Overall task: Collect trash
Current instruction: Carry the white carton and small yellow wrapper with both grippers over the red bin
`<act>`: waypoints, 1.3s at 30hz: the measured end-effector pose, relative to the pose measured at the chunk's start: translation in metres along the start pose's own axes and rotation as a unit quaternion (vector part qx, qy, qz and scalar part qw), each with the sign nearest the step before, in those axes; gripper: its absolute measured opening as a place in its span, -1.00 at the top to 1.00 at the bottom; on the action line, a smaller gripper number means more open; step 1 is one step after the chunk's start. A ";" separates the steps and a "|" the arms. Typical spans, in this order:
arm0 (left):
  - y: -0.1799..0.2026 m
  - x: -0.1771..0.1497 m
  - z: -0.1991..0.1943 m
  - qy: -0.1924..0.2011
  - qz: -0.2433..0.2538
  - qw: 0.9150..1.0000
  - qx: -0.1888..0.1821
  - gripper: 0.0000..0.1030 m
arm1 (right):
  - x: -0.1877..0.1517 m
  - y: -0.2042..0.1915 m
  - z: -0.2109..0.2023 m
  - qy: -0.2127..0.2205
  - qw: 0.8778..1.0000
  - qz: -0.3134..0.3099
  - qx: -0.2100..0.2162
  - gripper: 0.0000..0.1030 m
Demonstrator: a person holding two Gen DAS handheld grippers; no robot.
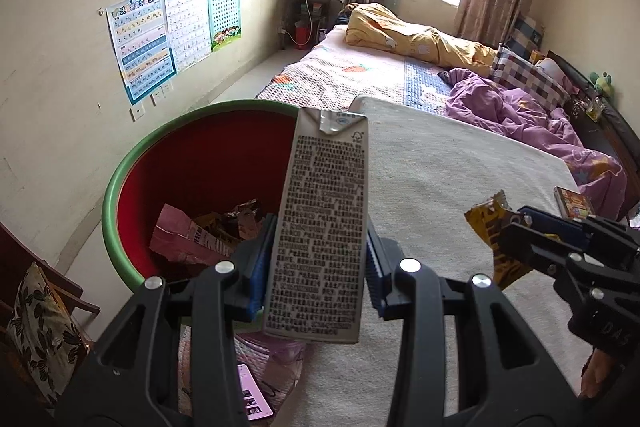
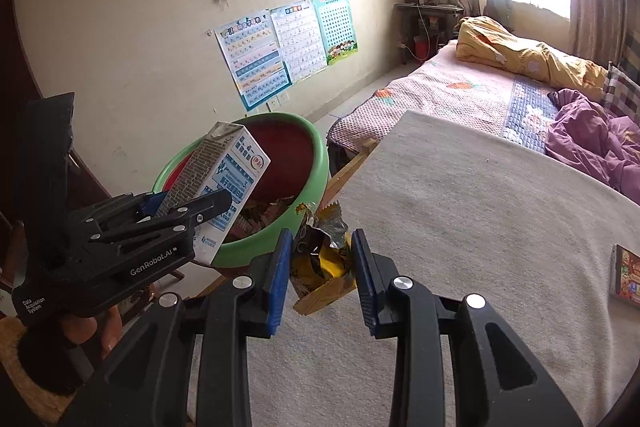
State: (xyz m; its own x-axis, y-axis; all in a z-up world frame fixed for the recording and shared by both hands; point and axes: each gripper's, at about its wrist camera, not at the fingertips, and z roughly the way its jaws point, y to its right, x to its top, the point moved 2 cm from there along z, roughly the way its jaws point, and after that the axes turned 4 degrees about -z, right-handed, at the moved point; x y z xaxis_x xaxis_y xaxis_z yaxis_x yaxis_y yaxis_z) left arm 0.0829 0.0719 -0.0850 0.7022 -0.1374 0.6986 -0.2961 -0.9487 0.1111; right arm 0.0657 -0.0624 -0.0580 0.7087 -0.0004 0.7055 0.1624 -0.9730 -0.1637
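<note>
Beside the bed: green-rimmed red plastic bin (image 1: 120,187), part-filled. Left gripper (image 1: 316,267) jaws clamp grey printed milk carton (image 1: 320,227) at bin's edge; right gripper (image 2: 320,267) jaws pinch crumpled yellow snack wrapper (image 2: 320,259) over pale surface (image 2: 480,227). Risk: early release drops either outside bin.

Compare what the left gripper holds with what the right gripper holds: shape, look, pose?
The milk carton in the left gripper is a rigid, intact box; the snack wrapper in the right gripper is crumpled and torn open. The carton is grey-white with print, the wrapper yellow and dark. The carton stands lengthwise, the wrapper bunches up. Both are clamped near the green-rimmed bin.
</note>
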 end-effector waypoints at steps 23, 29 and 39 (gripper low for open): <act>-0.043 0.008 0.001 -0.003 -0.002 1.000 0.010 0.25 | 0.018 -0.035 0.022 0.006 1.000 -0.012 0.009 0.42; -0.053 0.009 0.005 -0.004 -0.003 1.000 0.012 0.25 | 0.028 -0.044 0.035 0.005 1.000 -0.011 0.013 0.42; -0.071 0.012 0.013 -0.008 -0.002 1.000 0.013 0.25 | 0.034 -0.049 0.045 0.007 1.000 -0.011 0.012 0.42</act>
State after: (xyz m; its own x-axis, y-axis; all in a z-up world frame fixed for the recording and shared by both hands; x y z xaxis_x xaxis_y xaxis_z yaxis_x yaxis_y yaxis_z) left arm 0.1204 0.1336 -0.0935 0.7133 -0.1373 0.6873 -0.2768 -0.9561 0.0963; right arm 0.1129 -0.0040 -0.0573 0.6956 0.0178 0.7182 0.1948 -0.9669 -0.1648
